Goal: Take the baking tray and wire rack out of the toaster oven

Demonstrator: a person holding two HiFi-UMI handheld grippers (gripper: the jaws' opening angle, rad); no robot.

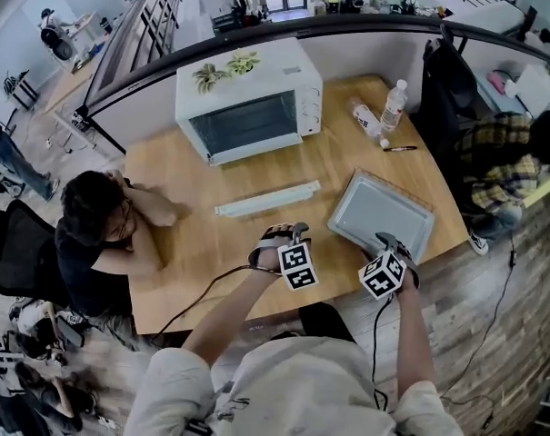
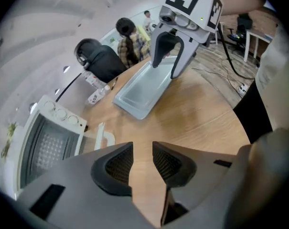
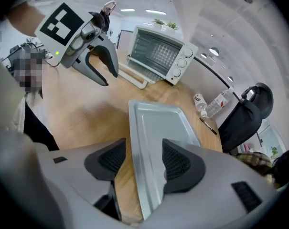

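The right gripper [image 3: 143,159] has its jaws spread wide. The pads are off the metal and straddle the near left rim of the baking tray [image 3: 158,123], which lies flat on the wooden table [image 1: 193,234]. At its 9 o'clock, the left gripper [image 2: 143,162] has its jaws parted over bare wood and holds nothing. The toaster oven [image 1: 247,98] sits at the table's 12 o'clock with its door [image 1: 266,199] folded down, and the tray is at its 4 o'clock. The wire rack [image 2: 51,149] is inside the oven.
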